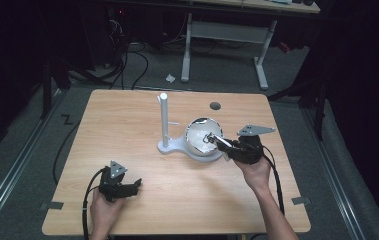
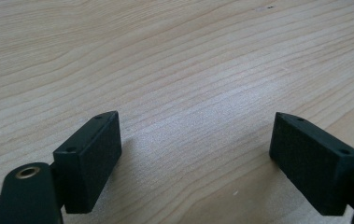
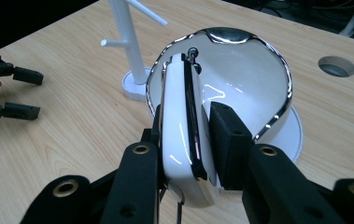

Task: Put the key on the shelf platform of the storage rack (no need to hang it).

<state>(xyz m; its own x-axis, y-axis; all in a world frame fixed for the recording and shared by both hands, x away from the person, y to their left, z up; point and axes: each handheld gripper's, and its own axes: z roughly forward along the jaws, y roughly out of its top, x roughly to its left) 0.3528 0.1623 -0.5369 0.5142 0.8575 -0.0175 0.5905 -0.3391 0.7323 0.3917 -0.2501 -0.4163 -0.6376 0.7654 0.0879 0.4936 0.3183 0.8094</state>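
White headphones with a chrome band (image 1: 202, 135) rest against the round base of a white stand (image 1: 163, 120) near the table's middle. My right gripper (image 1: 218, 143) comes in from the right and is shut on one ear cup. In the right gripper view the white, chrome-rimmed ear cup (image 3: 181, 140) sits upright between the jaws of my right gripper (image 3: 189, 116), the band (image 3: 279, 88) arcs beyond it, and the stand's post (image 3: 128, 46) with its short pegs rises behind. My left gripper (image 1: 136, 186) (image 2: 195, 154) lies low at the front left, open over bare wood.
A round cable hole (image 1: 215, 105) (image 3: 336, 66) lies behind the headphones. The wooden table (image 1: 127, 115) has bare room to the left and front. Beyond its far edge stand a desk with white legs (image 1: 262, 60) and floor cables (image 1: 127, 60).
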